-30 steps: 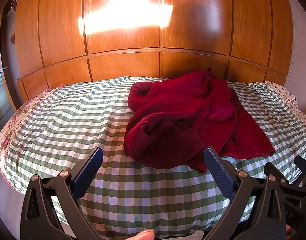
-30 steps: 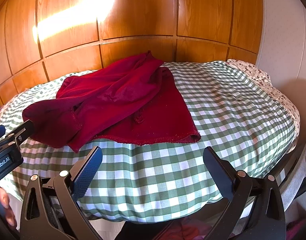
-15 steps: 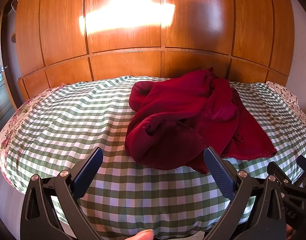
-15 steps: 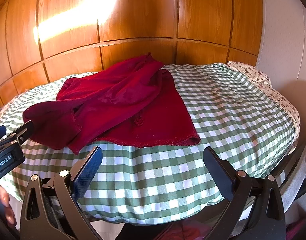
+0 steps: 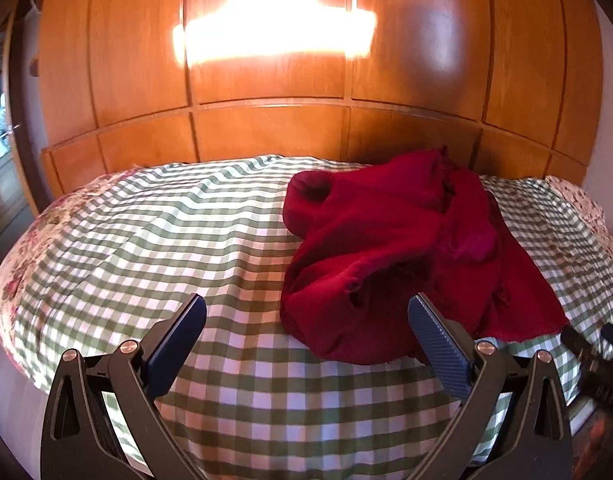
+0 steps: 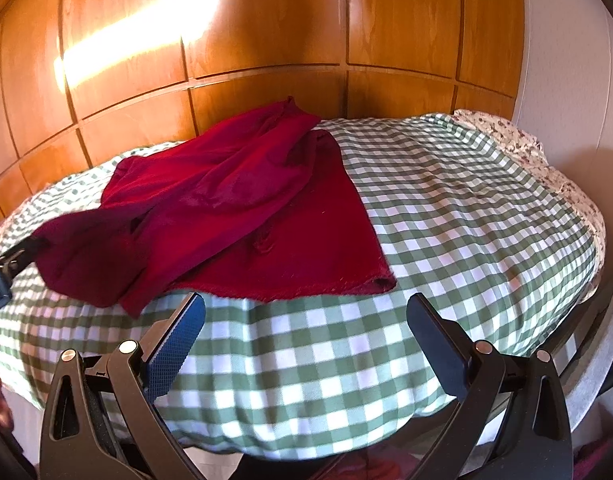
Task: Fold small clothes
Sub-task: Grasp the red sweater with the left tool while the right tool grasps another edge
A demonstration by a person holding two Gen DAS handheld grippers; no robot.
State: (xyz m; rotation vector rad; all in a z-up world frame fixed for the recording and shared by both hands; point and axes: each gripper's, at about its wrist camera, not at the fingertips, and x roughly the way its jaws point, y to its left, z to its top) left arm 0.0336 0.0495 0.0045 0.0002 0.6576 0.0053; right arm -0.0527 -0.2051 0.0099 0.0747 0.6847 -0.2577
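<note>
Left gripper and right gripper, both spread wide and empty just short of the crumpled red garment: pinching its bunched layers risks grabbing several at once.

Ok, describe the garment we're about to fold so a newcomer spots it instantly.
Find the bed with the green-and-white checked cover against the wood-panelled wall. The dark red garment lies crumpled on the cover, the only plain-coloured cloth there, with one flat hemmed edge facing both open grippers.

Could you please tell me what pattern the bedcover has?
Green-and-white check, clearest in the right wrist view: bedcover.
</note>
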